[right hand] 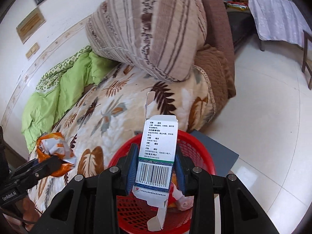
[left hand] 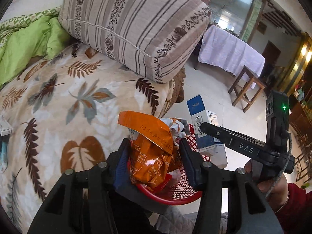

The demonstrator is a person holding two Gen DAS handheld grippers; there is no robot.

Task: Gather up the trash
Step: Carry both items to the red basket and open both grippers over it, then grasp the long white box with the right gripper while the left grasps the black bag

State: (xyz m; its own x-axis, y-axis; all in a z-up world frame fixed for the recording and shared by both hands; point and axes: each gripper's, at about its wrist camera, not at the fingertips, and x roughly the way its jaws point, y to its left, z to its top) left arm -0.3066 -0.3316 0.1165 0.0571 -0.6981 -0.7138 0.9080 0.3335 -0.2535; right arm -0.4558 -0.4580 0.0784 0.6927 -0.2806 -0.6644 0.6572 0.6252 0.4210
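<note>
Room: bedroom, leaf-print blanket on the bed, tiled floor beyond.
Left gripper: fingers clamped on a crumpled orange wrapper, held over the near rim of the red basket.
Right gripper: pads pinching a white carton at its barcode, upright, directly above the basket.
Carton look: flattened medicine box, flaps loose top and bottom, blue side panel; light and floppy.
Wrapper look: shiny foil, balled up, silver lining showing; it should spring open once freed.
Basket contents: something pinkish down inside, hard to make out through the mesh.
Step in hand: dropping both pieces in, by my reading.
Doing it well: lower each piece inside the rim before opening, and centre the wrapper first, since it hangs near the edge.
Further off: striped pillow, green quilt, draped table.
</note>
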